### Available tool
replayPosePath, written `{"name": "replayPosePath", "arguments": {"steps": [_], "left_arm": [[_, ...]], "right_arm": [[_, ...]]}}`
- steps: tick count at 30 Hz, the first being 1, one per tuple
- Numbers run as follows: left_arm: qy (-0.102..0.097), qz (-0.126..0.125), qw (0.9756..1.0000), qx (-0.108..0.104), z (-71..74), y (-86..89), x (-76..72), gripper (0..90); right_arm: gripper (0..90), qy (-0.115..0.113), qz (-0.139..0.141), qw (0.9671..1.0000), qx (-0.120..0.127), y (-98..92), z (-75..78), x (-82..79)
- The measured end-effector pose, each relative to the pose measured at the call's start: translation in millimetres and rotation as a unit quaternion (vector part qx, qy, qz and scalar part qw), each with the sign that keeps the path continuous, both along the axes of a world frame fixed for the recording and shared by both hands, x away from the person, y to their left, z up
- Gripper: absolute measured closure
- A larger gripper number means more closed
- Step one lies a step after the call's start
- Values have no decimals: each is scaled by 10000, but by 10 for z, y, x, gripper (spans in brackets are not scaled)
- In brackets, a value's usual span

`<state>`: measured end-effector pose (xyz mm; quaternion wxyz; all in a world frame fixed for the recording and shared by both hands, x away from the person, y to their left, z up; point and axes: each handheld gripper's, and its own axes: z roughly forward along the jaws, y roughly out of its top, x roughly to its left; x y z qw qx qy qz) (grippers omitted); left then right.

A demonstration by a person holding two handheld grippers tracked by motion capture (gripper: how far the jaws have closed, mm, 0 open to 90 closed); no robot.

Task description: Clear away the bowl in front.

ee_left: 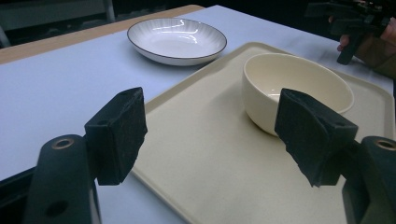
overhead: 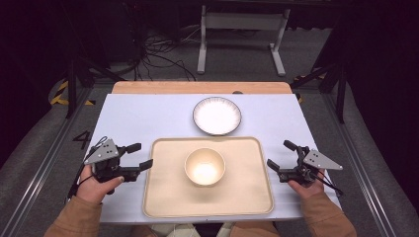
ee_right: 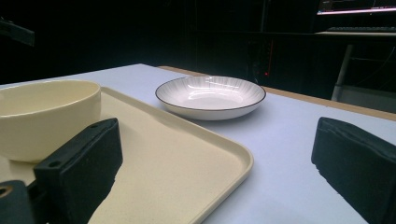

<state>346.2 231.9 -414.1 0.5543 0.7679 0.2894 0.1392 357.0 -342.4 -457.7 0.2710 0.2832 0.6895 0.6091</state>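
Note:
A cream bowl stands upright in the middle of a beige tray at the table's near side. Beyond the tray rests a white plate with a dark rim. My left gripper hovers open at the tray's left edge, jaws wide apart and empty. My right gripper is open just off the tray's right edge, also empty. In the left gripper view the bowl sits ahead on the tray, the plate farther off. The right gripper view has the bowl, the tray and the plate.
The white table top has a wooden strip along its far edge. Past it are a white frame's legs and cables on the floor. Metal rails run down both sides of the table.

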Motion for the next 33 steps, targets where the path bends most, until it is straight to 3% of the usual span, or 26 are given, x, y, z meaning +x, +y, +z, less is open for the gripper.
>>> {"name": "replayPosePath", "arguments": {"steps": [8, 14, 19, 22, 27, 33], "left_arm": [[-171, 169, 9996, -142, -136, 96, -21, 264], [-286, 277, 9992, 76, -296, 134, 1, 263], [-318, 297, 9990, -77, -386, 151, 8, 264], [-304, 337, 9988, -192, -445, 151, 9, 269], [-171, 319, 9991, -205, -494, 139, 17, 261], [-66, 365, 9983, -460, -545, 181, 34, 262]], "right_arm": [[27, -8, -1, 10000, 3, 0, 0, -1], [27, -22, 5, 10000, -4, 1, -1, -4], [27, -25, 5, 10000, -6, 1, -1, -4], [27, -27, 11, 10000, 0, 1, -1, -5], [27, -32, 12, 10000, -2, 1, -2, -5], [27, -37, 7, 10000, 8, 2, -2, -8]]}}
